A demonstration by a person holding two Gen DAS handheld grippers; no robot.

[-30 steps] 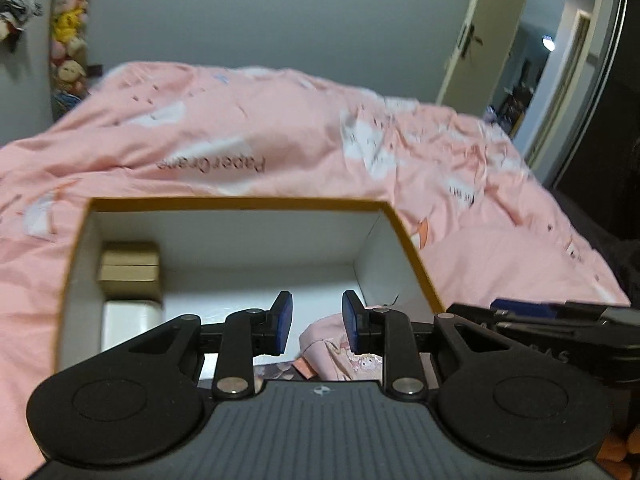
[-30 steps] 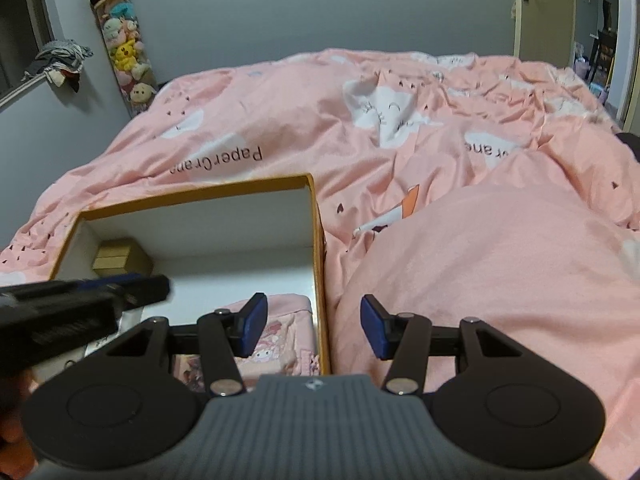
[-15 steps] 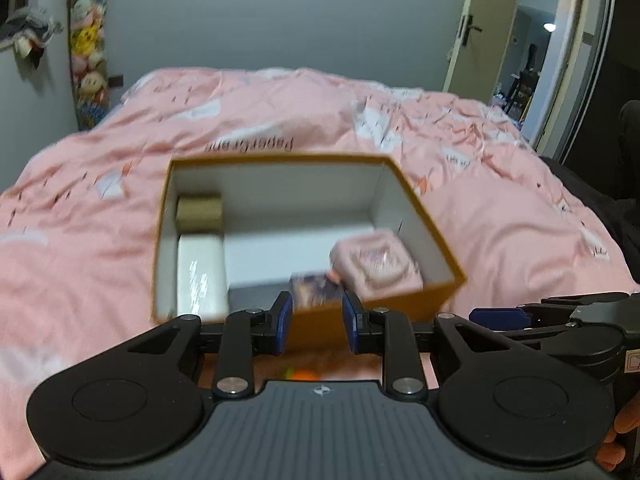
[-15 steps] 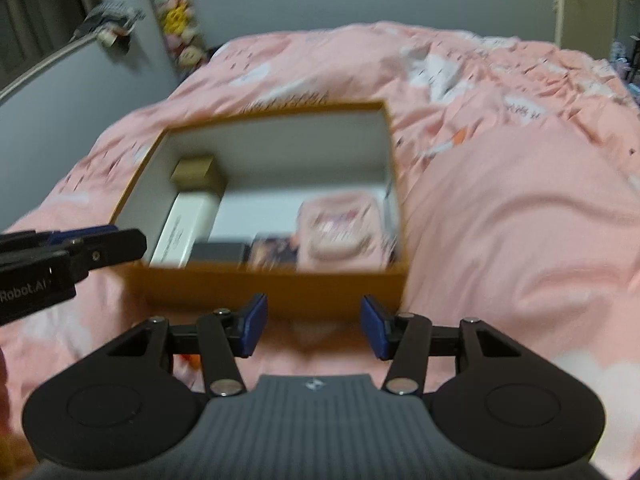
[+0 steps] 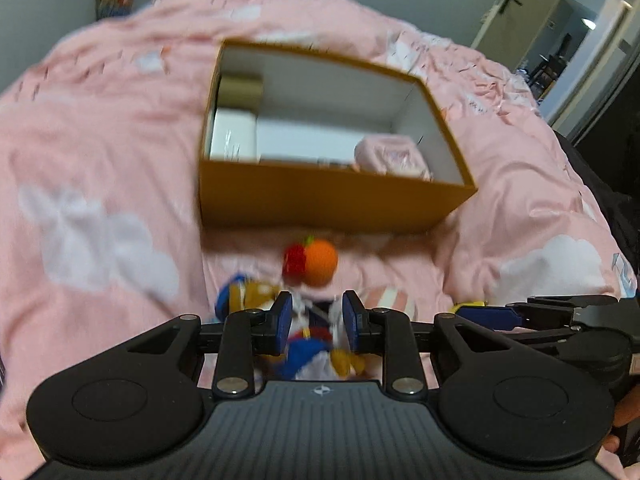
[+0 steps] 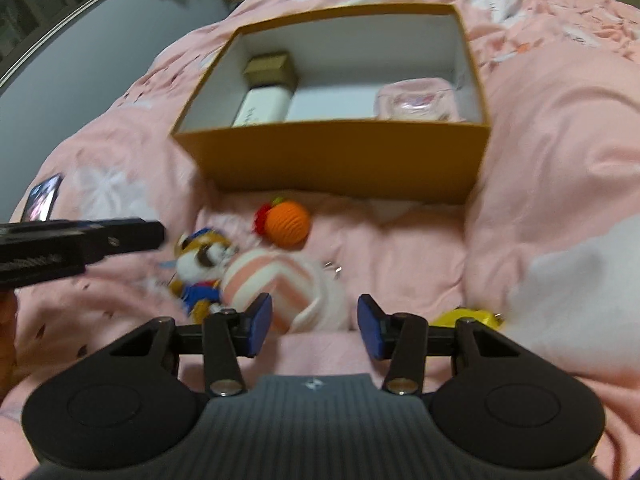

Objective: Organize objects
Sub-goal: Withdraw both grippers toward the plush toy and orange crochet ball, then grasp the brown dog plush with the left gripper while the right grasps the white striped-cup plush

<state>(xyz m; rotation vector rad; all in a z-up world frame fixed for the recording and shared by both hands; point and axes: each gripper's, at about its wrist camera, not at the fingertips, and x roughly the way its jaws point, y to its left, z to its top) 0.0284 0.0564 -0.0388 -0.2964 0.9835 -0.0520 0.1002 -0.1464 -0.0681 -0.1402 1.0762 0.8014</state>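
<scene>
A bed (image 6: 560, 128) under a pink printed duvet fills most of the room, with grey walls behind it and a door standing ajar off to the right. On the duvet sits an open cardboard box (image 6: 344, 156), mustard brown outside and white inside. In it, along the left wall, lie a small gold box (image 6: 270, 68) at the far end and a white carton (image 6: 262, 107) just in front of it; a pink pouch (image 6: 414, 102) rests in the near right corner.

Just in front of the box, on the bedding, the loose toys lie together: a pink-and-white striped plush ball (image 6: 280, 280), a small plush figure in blue, white and orange (image 6: 200, 268) touching its left side, and an orange knitted fruit with a red bit beside it (image 6: 288, 222), nearer the box. A yellow item (image 6: 466, 318) peeks out at the lower right, too hidden to identify. A dark card or phone (image 6: 42, 198) lies far left.

The left hand-held gripper (image 5: 314, 322) hovers over the plush figure (image 5: 312, 344), its jaws narrowly parted and gripping nothing. The right hand-held gripper (image 6: 316, 326) is spread wide, the striped ball partly between its fingers, untouched on the right side.
</scene>
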